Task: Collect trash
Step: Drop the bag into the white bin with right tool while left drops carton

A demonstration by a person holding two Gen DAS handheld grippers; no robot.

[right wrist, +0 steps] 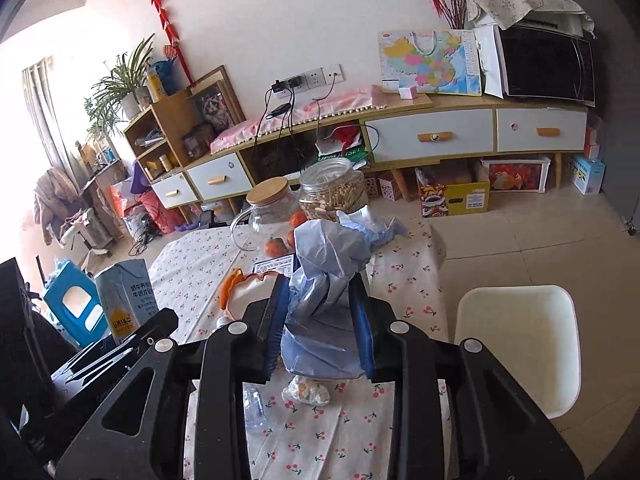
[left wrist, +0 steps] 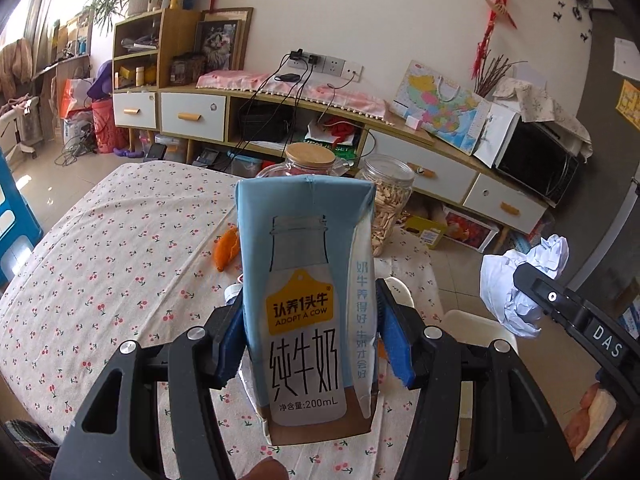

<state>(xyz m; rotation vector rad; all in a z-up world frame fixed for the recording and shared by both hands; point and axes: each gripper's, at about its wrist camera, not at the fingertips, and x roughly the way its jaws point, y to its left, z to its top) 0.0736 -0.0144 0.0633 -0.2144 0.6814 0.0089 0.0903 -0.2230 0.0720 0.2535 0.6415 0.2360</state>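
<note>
Both grippers hold trash above the table, with no bin in sight.

The left gripper (left wrist: 310, 334) is clamped on an upright milk carton (left wrist: 308, 304), its blue pads pressing the carton's two sides, and the carton is clear of the cherry-print tablecloth (left wrist: 100, 272). The right gripper (right wrist: 320, 330) is nearly closed on a crumpled wad of paper (right wrist: 332, 276), also off the table. The pick-up step looks done for these two pieces, and the carry to a bin comes next. No bin shows in either view, so the next move calls for finding one while keeping both grips firm. More scraps lie on the table: an orange peel (left wrist: 226, 252) beside the carton, and a small crumpled wrapper (right wrist: 306, 394) under the right gripper.
</note>
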